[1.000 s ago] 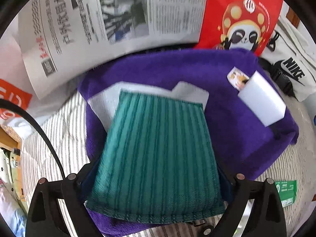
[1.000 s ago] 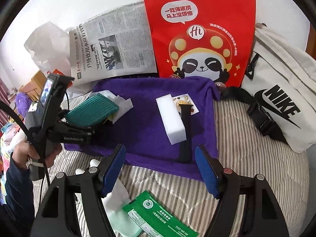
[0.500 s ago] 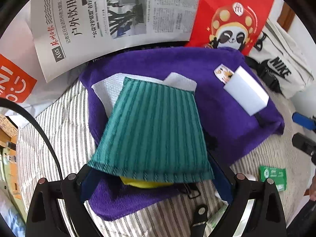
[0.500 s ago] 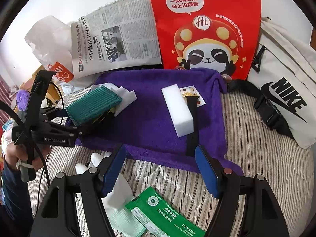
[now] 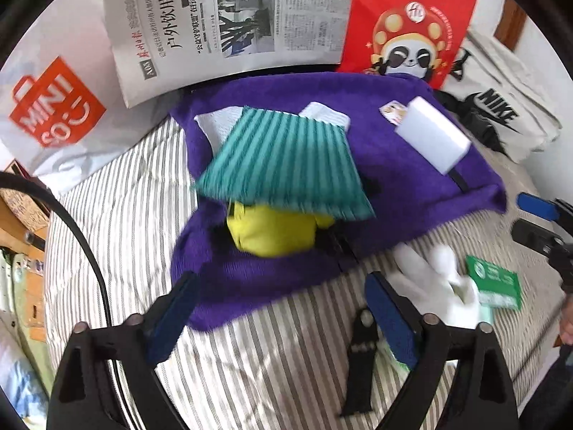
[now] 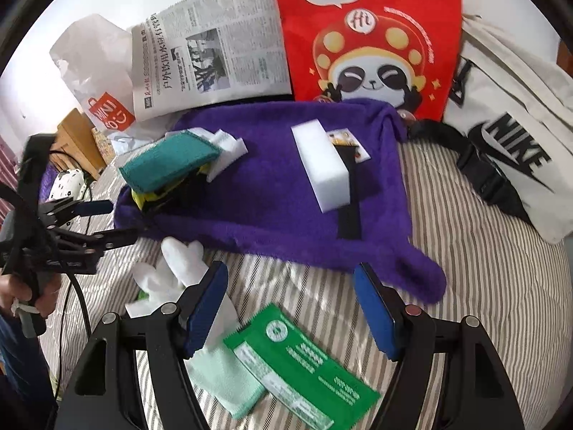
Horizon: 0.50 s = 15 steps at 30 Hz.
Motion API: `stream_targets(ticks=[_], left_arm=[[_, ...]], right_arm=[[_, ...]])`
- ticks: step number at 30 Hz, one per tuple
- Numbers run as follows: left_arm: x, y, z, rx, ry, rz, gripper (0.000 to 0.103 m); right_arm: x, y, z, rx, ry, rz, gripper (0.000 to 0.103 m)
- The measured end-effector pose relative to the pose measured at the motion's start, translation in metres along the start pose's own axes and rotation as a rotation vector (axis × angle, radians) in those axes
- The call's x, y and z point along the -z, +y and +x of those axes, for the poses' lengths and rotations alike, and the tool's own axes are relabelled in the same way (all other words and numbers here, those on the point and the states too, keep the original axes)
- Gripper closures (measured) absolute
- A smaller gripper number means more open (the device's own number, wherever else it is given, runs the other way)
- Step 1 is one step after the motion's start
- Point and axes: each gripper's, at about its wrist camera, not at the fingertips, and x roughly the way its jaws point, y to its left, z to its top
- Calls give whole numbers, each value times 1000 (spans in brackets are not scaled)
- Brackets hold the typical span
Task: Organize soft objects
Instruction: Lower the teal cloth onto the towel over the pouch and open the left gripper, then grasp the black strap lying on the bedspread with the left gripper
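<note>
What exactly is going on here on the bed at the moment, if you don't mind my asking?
A person is sorting soft items with two handheld grippers. The left gripper holds nothing, its jaws closing, just short of the green striped sponge pad that lies on the purple towel over something yellow. The right gripper hovers open above a white glove and green packet. A white foam block lies on the towel.

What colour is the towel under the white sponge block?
Purple towel, clearest in the right wrist view.

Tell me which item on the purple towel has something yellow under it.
The teal ribbed scrubbing pad at the left of the purple towel: a yellow item shows beneath its near edge. The white sponge block lies directly on a black strap.
</note>
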Motion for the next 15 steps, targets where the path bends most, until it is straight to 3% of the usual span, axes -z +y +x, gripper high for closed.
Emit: stream_targets(ticks=[8, 15], left_arm=[[41, 0, -21, 85, -33, -33, 20], [74, -17, -6, 130, 17, 1, 20]], right_arm=[[23, -7, -8, 21, 20, 32, 31], [38, -6, -9, 21, 38, 55, 31]])
